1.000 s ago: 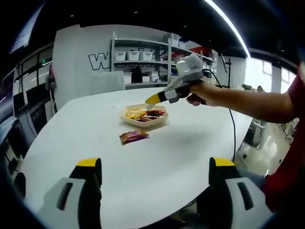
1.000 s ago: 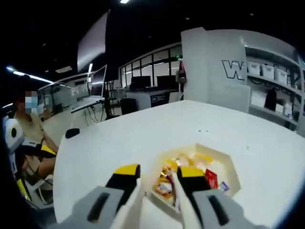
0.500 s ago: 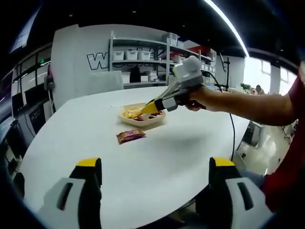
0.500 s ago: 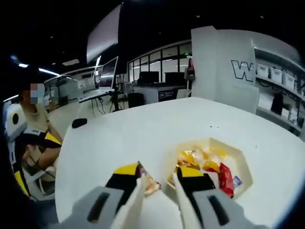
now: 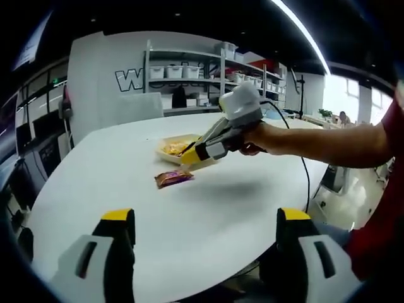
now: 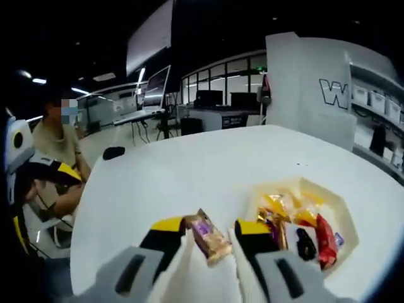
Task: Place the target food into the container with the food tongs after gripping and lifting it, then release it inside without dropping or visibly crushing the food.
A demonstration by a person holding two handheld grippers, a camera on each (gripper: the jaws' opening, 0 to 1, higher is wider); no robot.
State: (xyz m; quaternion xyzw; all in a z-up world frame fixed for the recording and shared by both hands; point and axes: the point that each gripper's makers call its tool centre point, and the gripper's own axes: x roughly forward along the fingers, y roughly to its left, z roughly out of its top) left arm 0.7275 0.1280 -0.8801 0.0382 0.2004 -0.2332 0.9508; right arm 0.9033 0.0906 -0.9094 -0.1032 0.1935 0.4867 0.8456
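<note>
Snack packet [image 6: 209, 237] lying on the counter [image 6: 189, 177] between your right claw's [image 6: 209, 235] parted jaws, tray [image 6: 344, 218] beside it, your left claw [image 5: 205, 222] spread wide.

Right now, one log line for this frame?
phase: approach | right gripper: open, jaws astride snack packet on table | left gripper: open, held back | tray: holds snacks | packet not yet lifted

A: What lies around the work?

B: A wide white tabletop [image 5: 208, 214] with a rounded edge. Behind it, in the left gripper view, metal shelving [image 5: 189, 79] carries white storage bins, beside a white wall panel with large lettering [image 5: 129, 79].

A: And on the other side?

B: In the right gripper view, desks with monitors [image 6: 154, 85], a small black object [image 6: 113, 152] near the tabletop's far edge, and a seated person [image 6: 57, 151].
</note>
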